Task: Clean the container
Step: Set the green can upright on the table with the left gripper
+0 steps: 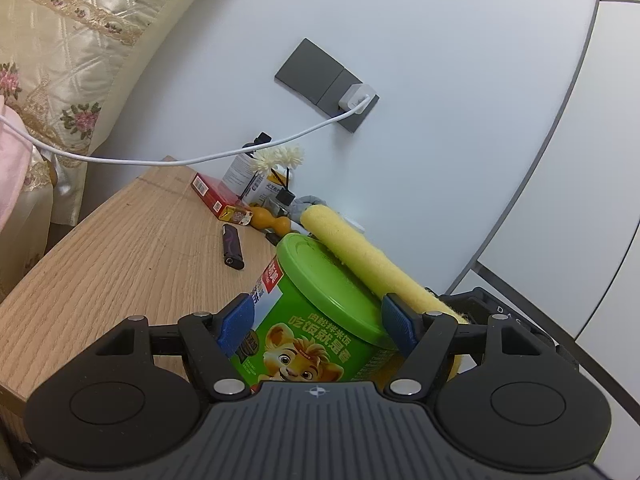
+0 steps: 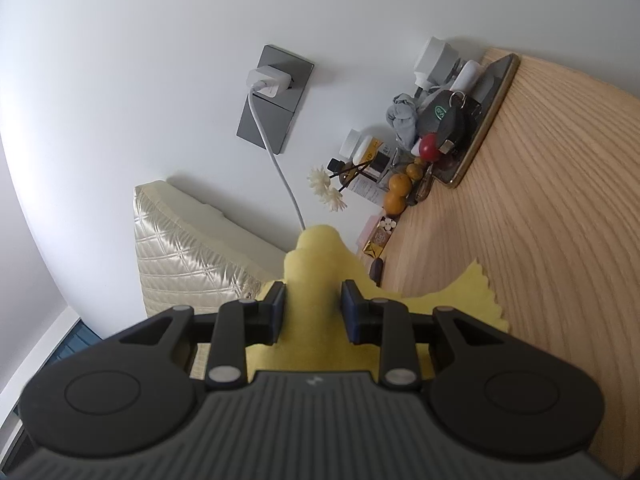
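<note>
My left gripper [image 1: 318, 318] is shut on a green container [image 1: 304, 344] with a lion picture and a green lid [image 1: 320, 280], held tilted above the wooden table [image 1: 120, 248]. A yellow cloth [image 1: 360, 260] lies across the lid's right side. My right gripper [image 2: 313, 308] is shut on that yellow cloth [image 2: 314, 268], bunched between the blue pads [image 2: 351, 312]; a loose corner hangs to the right. The container is hidden in the right wrist view.
On the table's far side lie a red box [image 1: 214, 196], a purple lighter [image 1: 232, 246], bottles with white flowers [image 1: 280, 158], oranges [image 2: 396, 194], keys and a phone [image 2: 480, 120]. A white charger cable [image 1: 160, 160] hangs from the wall socket [image 1: 326, 82]. A quilted pillow [image 1: 60, 40] is left.
</note>
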`<state>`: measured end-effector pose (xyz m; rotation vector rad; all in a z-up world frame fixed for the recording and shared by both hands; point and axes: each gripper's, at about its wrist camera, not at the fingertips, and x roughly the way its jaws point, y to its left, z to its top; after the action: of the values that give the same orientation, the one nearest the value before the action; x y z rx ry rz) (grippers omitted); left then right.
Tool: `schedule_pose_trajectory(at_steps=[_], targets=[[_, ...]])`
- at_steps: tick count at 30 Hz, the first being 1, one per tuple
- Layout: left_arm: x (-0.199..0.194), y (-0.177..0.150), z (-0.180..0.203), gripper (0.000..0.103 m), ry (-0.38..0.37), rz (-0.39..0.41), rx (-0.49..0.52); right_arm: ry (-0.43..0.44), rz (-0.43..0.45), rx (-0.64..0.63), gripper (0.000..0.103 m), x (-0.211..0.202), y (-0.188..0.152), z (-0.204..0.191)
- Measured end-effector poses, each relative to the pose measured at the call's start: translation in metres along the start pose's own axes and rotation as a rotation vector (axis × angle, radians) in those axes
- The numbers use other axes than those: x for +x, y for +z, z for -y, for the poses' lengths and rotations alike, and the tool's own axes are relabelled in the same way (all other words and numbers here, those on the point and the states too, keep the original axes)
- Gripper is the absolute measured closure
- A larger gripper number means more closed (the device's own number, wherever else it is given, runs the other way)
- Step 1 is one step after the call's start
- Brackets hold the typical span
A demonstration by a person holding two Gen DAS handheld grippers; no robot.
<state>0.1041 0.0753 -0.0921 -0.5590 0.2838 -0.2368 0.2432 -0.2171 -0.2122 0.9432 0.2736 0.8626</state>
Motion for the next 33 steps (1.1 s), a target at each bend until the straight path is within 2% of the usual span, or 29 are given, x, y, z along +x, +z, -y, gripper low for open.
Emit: schedule_pose_trajectory(at_steps=[8, 12, 14, 17, 18, 21, 26, 29, 31, 32, 33], targets=[[0.000, 0.000, 0.001, 0.029, 0.006, 0.000, 0.009, -0.011, 0.023, -0.041, 0.081, -0.002, 0.007, -0.004], [-0.001, 0.000, 0.003, 0.029, 0.011, 0.002, 0.025, -0.053, 0.063, -0.110, 0.082, -0.012, 0.015, -0.016], [-0.001, 0.000, 0.005, 0.029, 0.016, 0.005, 0.041, -0.108, 0.078, -0.185, 0.082, -0.018, 0.022, -0.027], [-0.001, 0.001, 0.009, 0.026, 0.033, 0.004, 0.070, -0.262, 0.062, -0.365, 0.082, -0.019, 0.023, -0.037], [-0.002, 0.002, 0.012, 0.021, 0.056, 0.006, 0.097, -0.314, 0.057, -0.425, 0.082, -0.019, 0.023, -0.040], [-0.005, 0.006, 0.022, 0.015, 0.132, 0.019, 0.204, -0.470, 0.039, -0.607, 0.082, -0.020, 0.024, -0.049], [-0.008, 0.011, 0.030, 0.007, 0.196, 0.018, 0.277, -0.573, -0.010, -0.652, 0.081, -0.013, 0.024, -0.032], [-0.007, 0.012, 0.038, 0.002, 0.250, 0.007, 0.316, -0.599, -0.041, -0.639, 0.079, -0.009, 0.023, -0.022], [-0.006, 0.013, 0.045, 0.001, 0.278, -0.003, 0.351, -0.610, -0.042, -0.648, 0.070, -0.009, 0.022, -0.022], [-0.006, 0.014, 0.049, 0.000, 0.289, -0.009, 0.370, -0.611, -0.041, -0.648, 0.061, -0.009, 0.022, -0.023], [-0.007, 0.014, 0.051, 0.000, 0.298, -0.010, 0.387, -0.613, -0.041, -0.649, 0.057, -0.010, 0.022, -0.025]])
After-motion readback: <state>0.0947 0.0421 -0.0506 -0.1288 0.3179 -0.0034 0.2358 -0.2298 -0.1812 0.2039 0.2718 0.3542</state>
